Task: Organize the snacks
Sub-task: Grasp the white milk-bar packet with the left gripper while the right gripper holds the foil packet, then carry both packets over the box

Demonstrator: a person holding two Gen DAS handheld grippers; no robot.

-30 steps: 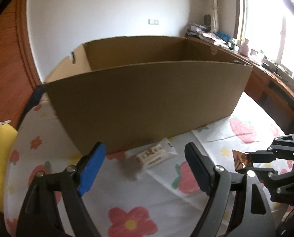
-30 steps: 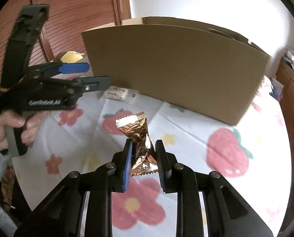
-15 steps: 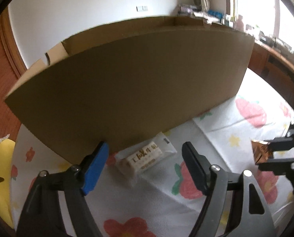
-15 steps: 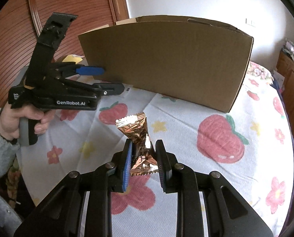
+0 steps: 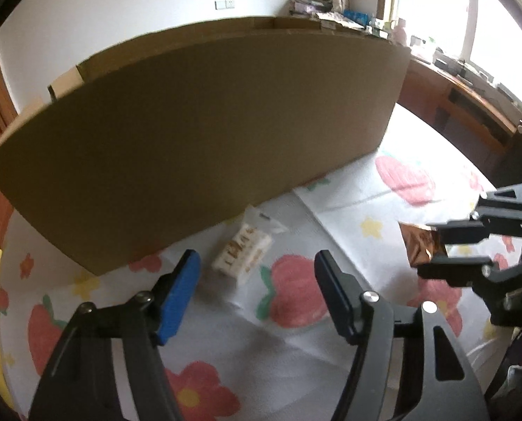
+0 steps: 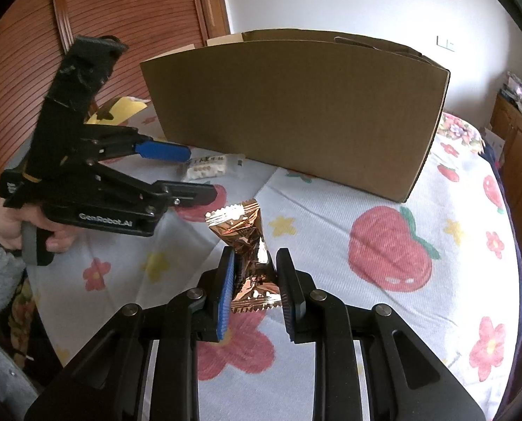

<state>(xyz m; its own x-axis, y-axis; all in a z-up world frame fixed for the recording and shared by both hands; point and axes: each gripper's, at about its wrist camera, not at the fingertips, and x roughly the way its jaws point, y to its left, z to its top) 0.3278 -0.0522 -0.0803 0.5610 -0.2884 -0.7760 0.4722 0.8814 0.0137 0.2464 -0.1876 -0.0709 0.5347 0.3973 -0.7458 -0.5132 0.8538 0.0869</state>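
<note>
White snack pack [image 5: 242, 253] seen lying on bench [image 5: 331, 333] just ahead of wide-spread left gripper [image 5: 257, 294] fingers, long axis skewed. Foil snack [image 6: 248, 245] pinched by right gripper [image 6: 255, 294]. Box [image 6: 296, 112] behind.

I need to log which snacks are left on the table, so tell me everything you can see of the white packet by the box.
The white packet is a small clear-and-white plastic wrapper with brown print, too blurred to read, around a pale block. It lies flat on the flowered tablecloth, close to the foot of the cardboard box; whether they touch is unclear. The left gripper hovers open in front of it, not touching.
</note>
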